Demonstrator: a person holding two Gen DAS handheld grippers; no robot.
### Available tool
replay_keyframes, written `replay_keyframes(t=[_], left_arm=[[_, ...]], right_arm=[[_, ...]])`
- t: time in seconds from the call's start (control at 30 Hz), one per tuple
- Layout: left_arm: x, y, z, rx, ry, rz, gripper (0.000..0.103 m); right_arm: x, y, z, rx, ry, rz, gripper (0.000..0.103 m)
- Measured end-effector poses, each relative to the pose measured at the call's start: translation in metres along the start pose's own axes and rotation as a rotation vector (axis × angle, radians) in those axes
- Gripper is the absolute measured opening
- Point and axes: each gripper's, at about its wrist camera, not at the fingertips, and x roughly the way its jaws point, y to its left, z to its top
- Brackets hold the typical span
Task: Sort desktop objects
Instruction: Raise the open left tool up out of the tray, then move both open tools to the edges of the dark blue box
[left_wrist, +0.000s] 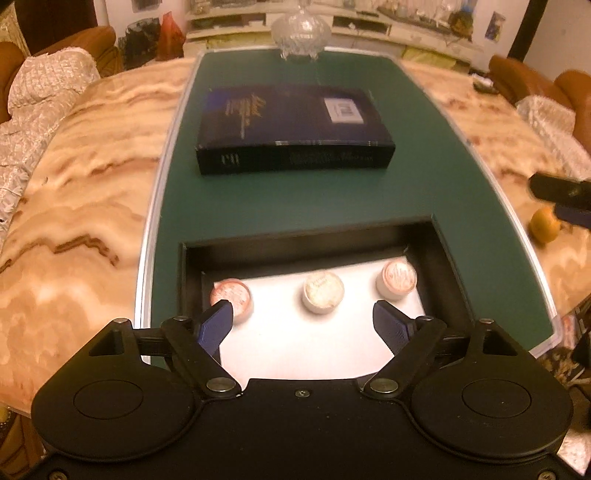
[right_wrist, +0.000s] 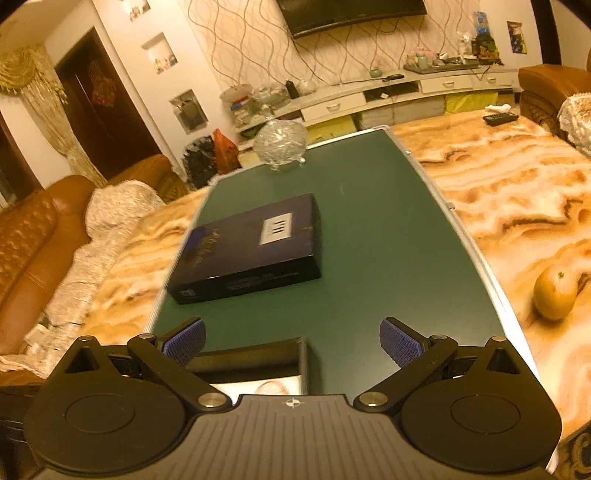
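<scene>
Left gripper (left_wrist: 303, 321): I see its jaws spread wide with nothing between them, above the tray.
Tray (left_wrist: 439, 258): black, open-topped, white floor, nearest me on the green mat (left_wrist: 332, 199).
Jars: three small round ones stand apart in a row inside the tray, left (left_wrist: 236, 295), middle (left_wrist: 323, 291), right (left_wrist: 399, 278).
Right gripper (right_wrist: 291, 341): jaws apart, empty, over the mat.
Orange (right_wrist: 556, 293): on the marble table (right_wrist: 517, 192), just off the mat's right edge.
Dark box (left_wrist: 295, 125): flat on the mat, beyond the tray.
Glass bowl (left_wrist: 301, 31): at the mat's far end.
</scene>
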Motion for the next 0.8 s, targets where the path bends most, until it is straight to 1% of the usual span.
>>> replay_keyframes(t=[0.1, 0.27, 0.4, 0.53, 0.6, 0.73, 0.8], left_arm=[[-0.015, 0.016, 0.009, -0.025, -0.026, -0.01, 0.087], [-0.028, 0.043, 0.033, -0.037, -0.061, 0.033, 0.09], [-0.024, 0.064, 0.06, -0.035, -0.078, 0.064, 0.092], [-0.001, 0.087, 0.096, -0.061, -0.072, 0.03, 0.092], [0.018, 0.095, 0.114, -0.069, -0.063, 0.047, 0.092], [0.062, 0.106, 0.144, -0.054, -0.048, 0.085, 0.092], [0.08, 0.112, 0.153, -0.053, -0.03, 0.078, 0.092]], right_arm=[[0.019, -0.009, 0.011, 0.005, 0.044, -0.003, 0.103], [0.057, -0.027, 0.031, 0.043, 0.123, 0.032, 0.103], [0.086, -0.041, 0.049, 0.075, 0.156, 0.046, 0.103], [0.114, -0.051, 0.075, 0.102, 0.174, 0.089, 0.103], [0.129, -0.05, 0.088, 0.088, 0.179, 0.091, 0.103], [0.164, -0.045, 0.106, 0.055, 0.198, 0.091, 0.103], [0.184, -0.043, 0.112, 0.058, 0.219, 0.104, 0.103]])
